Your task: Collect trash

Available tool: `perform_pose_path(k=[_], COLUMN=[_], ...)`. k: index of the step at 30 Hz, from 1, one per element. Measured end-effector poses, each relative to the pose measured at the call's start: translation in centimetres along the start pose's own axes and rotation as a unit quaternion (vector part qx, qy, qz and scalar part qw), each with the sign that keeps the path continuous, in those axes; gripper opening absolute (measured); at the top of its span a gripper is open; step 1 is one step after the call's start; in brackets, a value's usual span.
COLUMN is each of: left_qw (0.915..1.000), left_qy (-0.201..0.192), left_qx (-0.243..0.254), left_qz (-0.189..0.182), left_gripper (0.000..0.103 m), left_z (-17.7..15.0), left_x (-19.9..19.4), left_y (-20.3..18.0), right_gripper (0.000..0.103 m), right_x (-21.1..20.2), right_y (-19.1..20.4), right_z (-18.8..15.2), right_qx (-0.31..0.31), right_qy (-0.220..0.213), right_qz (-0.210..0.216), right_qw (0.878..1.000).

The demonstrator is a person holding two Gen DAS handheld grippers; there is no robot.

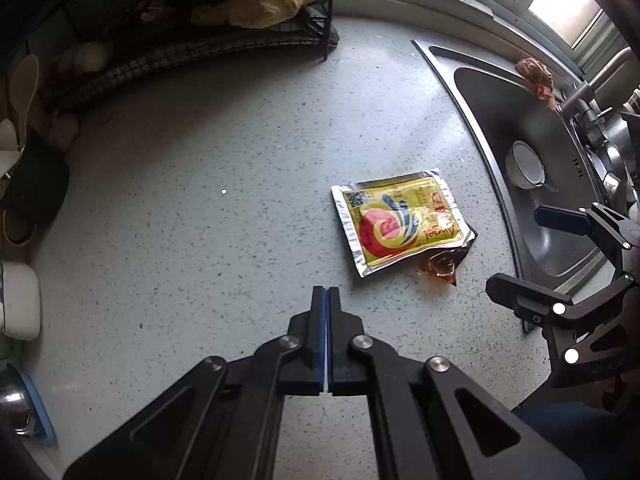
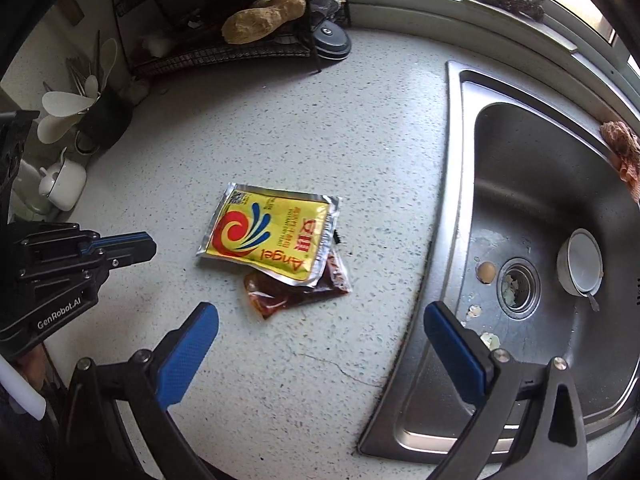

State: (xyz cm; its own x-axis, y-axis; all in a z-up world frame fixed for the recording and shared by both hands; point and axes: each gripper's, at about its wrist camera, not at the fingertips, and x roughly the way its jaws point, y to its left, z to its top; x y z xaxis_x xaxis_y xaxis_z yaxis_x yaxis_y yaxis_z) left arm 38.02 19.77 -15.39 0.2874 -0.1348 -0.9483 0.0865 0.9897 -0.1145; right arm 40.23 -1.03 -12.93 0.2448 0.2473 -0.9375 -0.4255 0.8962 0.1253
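Counter: a pale speckled stone counter [image 2: 280,128], with a thin crack near its front edge.
Trash: a yellow Angel yeast packet [image 2: 268,236] lies flat on the counter, overlapping a brown sauce sachet [image 2: 296,296] beneath it, just beside the sink.
Sink: a stainless steel sink [image 2: 540,184] to the right holds a small white bowl [image 2: 580,266] and food scraps around the drain.
Back of room: a black wire rack [image 2: 224,52] stands by the windowsill; a utensil holder [image 2: 104,120] with white spoons is at left.
Left tool [image 1: 327,292]: jaws closed together, nothing between them, above bare counter.
Right tool [image 2: 320,320]: jaws spread wide, empty, near the packets.
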Motion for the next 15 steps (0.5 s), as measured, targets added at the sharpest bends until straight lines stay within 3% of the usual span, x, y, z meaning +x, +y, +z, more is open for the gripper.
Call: perform_pose_path(k=[10, 15], left_qw=[0.9984, 0.9951], left_qy=[0.011, 0.024], left_qx=[-0.055, -0.096], left_qz=[0.001, 0.010], left_gripper=[0.000, 0.000], left_z=[-1.8, -3.4], left_x=[0.3, 0.7], left_y=[3.1, 4.4], right_gripper=[0.103, 0.103], right_x=[2.1, 3.6], right_y=[2.8, 4.7], right_z=[2.2, 4.2], right_qx=[-0.060, -0.146], right_qy=[0.017, 0.044], right_qz=[-0.003, -0.006], right_qw=[0.998, 0.988])
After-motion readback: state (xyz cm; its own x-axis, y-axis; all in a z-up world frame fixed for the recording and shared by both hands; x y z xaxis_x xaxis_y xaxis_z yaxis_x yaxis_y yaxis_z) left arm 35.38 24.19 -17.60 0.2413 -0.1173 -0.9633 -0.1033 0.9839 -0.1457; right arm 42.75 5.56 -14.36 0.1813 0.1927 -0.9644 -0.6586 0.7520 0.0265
